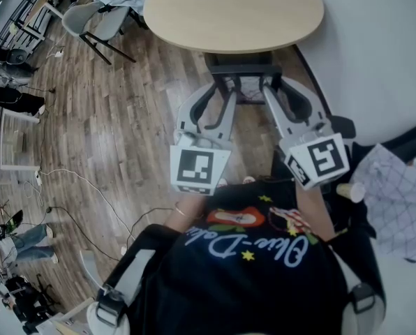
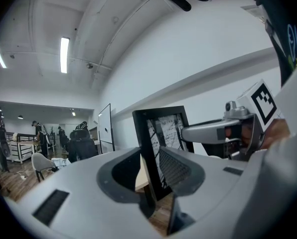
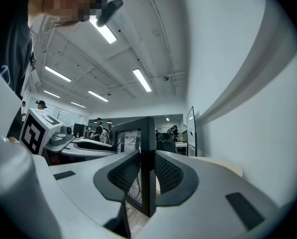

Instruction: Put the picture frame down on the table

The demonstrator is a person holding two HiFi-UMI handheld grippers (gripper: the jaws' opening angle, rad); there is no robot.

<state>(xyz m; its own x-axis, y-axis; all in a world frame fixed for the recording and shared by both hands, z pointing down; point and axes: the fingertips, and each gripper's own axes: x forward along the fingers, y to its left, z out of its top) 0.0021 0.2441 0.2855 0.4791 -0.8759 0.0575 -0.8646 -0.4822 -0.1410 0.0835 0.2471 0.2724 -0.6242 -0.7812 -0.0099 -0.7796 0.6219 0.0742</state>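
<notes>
A black picture frame (image 1: 241,69) hangs upright in the air just in front of the round wooden table (image 1: 232,12), gripped at both side edges. My left gripper (image 1: 224,87) is shut on its left edge and my right gripper (image 1: 276,87) on its right edge. In the left gripper view the frame (image 2: 161,143) stands between the jaws of the left gripper (image 2: 156,180), showing a black-and-white print, with the right gripper (image 2: 228,131) beyond it. The right gripper view has the frame (image 3: 147,163) edge-on in the right gripper (image 3: 146,176), and the table (image 3: 223,166) lies to the right.
A grey chair (image 1: 89,19) stands left of the table on the wood floor, where cables (image 1: 89,187) trail. A white wall (image 1: 382,61) runs along the right. A patterned cloth (image 1: 396,187) lies at my right side. Desks and people are far off to the left.
</notes>
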